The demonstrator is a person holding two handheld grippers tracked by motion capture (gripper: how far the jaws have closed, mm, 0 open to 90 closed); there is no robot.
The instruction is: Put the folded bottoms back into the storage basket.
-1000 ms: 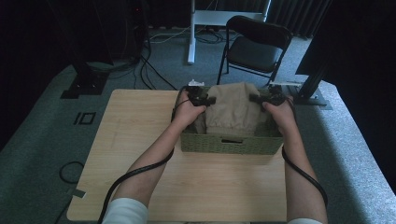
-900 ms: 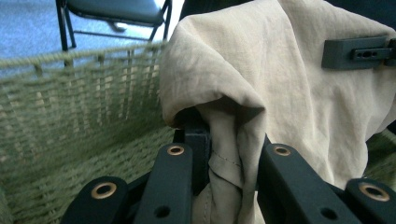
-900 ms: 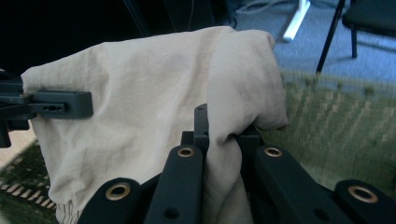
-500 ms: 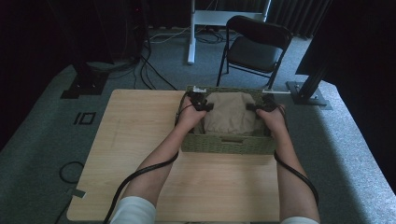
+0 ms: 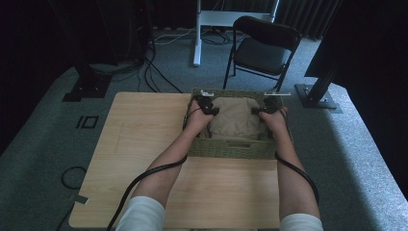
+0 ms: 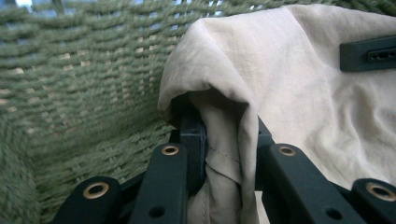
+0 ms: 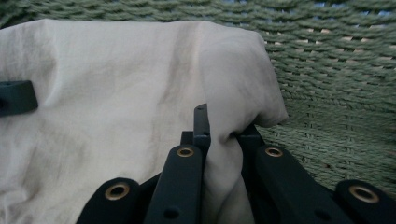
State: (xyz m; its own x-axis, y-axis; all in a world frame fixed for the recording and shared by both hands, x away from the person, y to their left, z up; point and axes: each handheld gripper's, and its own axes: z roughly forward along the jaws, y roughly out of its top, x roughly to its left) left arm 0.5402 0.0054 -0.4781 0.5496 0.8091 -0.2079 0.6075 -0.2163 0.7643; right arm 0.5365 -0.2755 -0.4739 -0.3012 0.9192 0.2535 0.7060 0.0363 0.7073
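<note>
I've brought the folded beige cloth (image 5: 235, 118) down from above the green woven basket (image 5: 231, 150) into it. My left hand-held gripper (image 5: 206, 107) and right hand-held gripper (image 5: 265, 109) each pinch a fold, left jaws just easing; release seems next.

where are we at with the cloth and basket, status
Left gripper shut on beige cloth. Right gripper shut on it too. Cloth inside green basket. Nothing blocking.
</note>
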